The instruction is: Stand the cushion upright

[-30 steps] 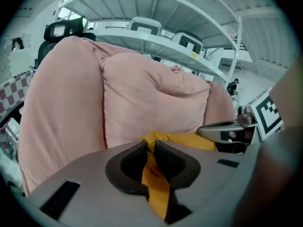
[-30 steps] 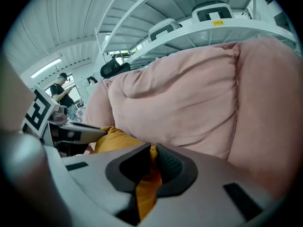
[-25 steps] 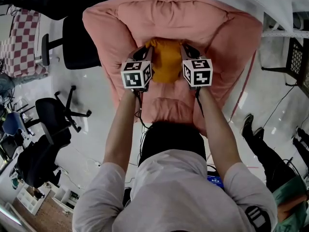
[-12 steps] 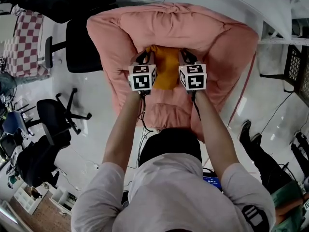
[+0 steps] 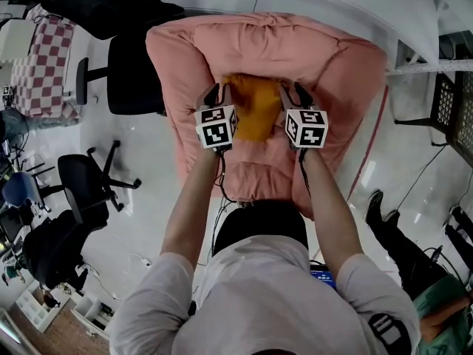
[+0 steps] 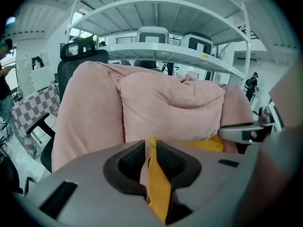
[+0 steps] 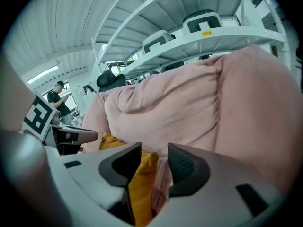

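An orange-yellow cushion leans against the backrest of a big pink beanbag chair. My left gripper is at the cushion's left edge. In the left gripper view its jaws are opening, and the thin yellow edge still fills the narrow gap between the pads. My right gripper is at the cushion's right edge. Its jaws are opening too. The cushion's corner rests against the left pad, with a clear gap to the other pad.
Black office chairs stand left of the beanbag, and a checkered cloth lies farther left. A white shelf frame rises behind the beanbag. Another person's legs and a black crate are at the right.
The right jaws have spread apart and no longer pinch the cushion. Both grippers have lifted a little and moved slightly apart. The cushion stays against the backrest.
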{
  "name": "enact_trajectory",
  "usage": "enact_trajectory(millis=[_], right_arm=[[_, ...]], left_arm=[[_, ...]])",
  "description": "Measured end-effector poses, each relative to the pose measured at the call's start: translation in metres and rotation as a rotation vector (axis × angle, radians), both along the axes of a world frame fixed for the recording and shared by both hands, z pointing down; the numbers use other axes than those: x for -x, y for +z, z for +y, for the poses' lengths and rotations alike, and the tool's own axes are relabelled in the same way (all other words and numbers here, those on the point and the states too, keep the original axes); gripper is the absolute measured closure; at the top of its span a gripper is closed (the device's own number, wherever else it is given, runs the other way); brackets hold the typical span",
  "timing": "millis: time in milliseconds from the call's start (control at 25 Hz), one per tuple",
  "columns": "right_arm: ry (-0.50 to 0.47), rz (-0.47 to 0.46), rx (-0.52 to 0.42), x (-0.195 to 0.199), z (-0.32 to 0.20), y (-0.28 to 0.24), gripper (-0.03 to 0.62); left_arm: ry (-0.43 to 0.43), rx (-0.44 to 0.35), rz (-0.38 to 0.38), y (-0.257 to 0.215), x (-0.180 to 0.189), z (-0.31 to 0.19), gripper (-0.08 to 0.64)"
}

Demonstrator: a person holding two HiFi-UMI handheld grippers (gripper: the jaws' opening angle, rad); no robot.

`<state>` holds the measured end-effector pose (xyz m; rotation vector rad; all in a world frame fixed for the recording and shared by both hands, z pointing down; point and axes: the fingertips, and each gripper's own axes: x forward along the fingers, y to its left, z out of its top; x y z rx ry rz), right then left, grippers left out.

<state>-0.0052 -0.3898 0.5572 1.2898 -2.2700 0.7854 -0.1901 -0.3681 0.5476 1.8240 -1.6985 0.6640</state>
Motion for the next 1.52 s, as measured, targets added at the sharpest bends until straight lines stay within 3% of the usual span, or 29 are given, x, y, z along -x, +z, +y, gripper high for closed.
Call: enact_trajectory(millis=[160,400,640,840,1080,1320,1520], right_arm=[[0.051,-0.017,-0.038,-0.008,0.012,-0.017,0.430],[0.041,0.014,-0.104,-0.009,0.051,-0.051,0.430],[-0.012,-0.014,-0.132,0.023,0.099,-0.085,0.432],[-0.018,-0.030,-0.216,0.039,0.149,-0.134,0.528],[-0.037,0.004,-0.313,0.050,0.196,-0.179,0.580],[-0.075,0.080,-0.387,0.058,0.236,-0.208,0.584],[-0.062,0.089,-0.457,0.051,0.267,-0.236,0.584]], left_arm=[[0.022,-0.019,-0.014,-0.012,0.002,0.014,0.489],[0.022,-0.062,0.009,-0.040,-0.011,0.052,0.489],[0.105,-0.113,0.001,-0.071,-0.019,0.092,0.489],[0.155,-0.182,-0.013,-0.113,-0.026,0.140,0.518],[0.137,-0.258,0.013,-0.158,-0.024,0.184,0.531],[0.151,-0.309,0.043,-0.191,-0.027,0.224,0.541],[0.151,-0.353,0.082,-0.210,-0.035,0.260,0.546]])
